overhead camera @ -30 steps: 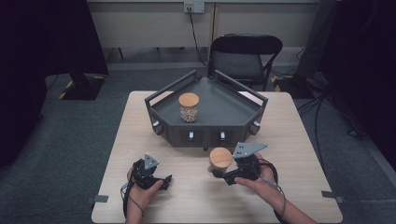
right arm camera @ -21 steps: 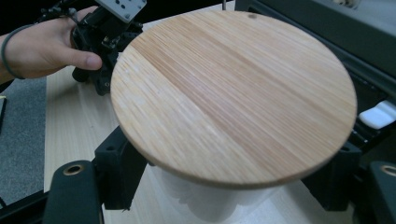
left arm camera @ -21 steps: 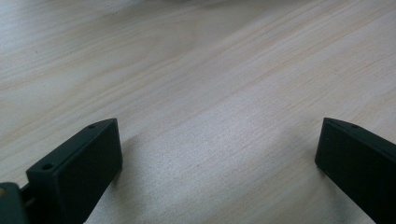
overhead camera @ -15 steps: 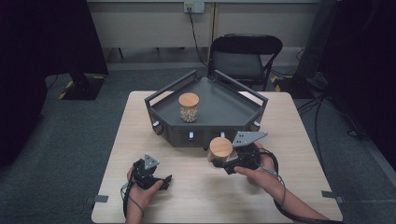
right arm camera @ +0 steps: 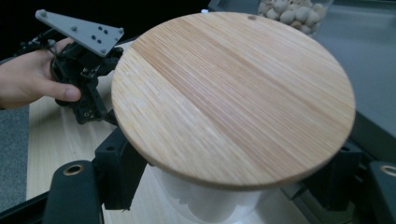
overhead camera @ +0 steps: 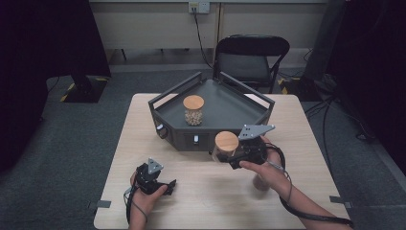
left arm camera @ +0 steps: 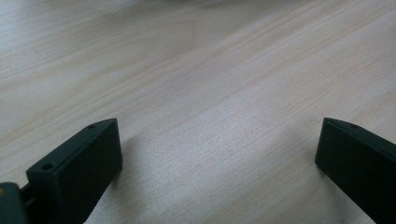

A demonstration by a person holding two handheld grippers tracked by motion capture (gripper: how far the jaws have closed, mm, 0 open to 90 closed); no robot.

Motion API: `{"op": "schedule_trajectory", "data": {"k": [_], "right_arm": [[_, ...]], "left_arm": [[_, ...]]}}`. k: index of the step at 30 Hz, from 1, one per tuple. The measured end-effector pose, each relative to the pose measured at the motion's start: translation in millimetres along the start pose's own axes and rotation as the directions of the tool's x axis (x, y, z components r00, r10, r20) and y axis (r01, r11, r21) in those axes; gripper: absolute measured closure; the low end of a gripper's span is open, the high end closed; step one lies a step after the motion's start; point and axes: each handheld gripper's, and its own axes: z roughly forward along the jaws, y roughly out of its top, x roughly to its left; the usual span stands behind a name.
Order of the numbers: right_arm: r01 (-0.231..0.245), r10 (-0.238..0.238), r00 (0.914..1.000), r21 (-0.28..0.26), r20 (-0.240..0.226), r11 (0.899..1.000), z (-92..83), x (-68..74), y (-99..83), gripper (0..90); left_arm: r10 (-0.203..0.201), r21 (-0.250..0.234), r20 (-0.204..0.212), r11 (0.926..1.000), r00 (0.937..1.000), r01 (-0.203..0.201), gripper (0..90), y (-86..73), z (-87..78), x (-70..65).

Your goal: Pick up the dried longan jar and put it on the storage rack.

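Observation:
My right gripper (overhead camera: 225,156) is shut on a glass jar with a round wooden lid (overhead camera: 226,142) and holds it above the table, just in front of the dark tray (overhead camera: 230,103). In the right gripper view the lid (right arm camera: 233,93) spreads over both jaws, which clamp the jar's clear body (right arm camera: 210,205). A second wooden-lidded jar (overhead camera: 193,110), filled with pale beads (right arm camera: 292,11), stands upright inside the tray. My left gripper (overhead camera: 165,184) rests on the table near its front left, jaws wide open over bare wood (left arm camera: 219,163).
The tray has raised rails and sits at the table's far middle. A black chair (overhead camera: 251,57) stands behind the light wooden table (overhead camera: 210,201). The person's right forearm and a trailing cable (overhead camera: 287,191) cross the front right of the table.
My right gripper has lifted the jar and carried it a little farther toward the tray's front wall. The left gripper has stayed where it was.

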Motion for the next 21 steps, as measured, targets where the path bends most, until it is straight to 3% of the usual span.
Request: {"op": "schedule_trajectory", "data": {"k": [21], "right_arm": [[0.011, -0.011, 0.9986, 0.008, 0.052, 1.0, -0.5, -9.8, 29.6, 25.0]], "left_arm": [[0.0, 0.0, 0.0, 1.0, 1.0, 0.0, 0.0, 0.0, 0.0, 0.0]]}}
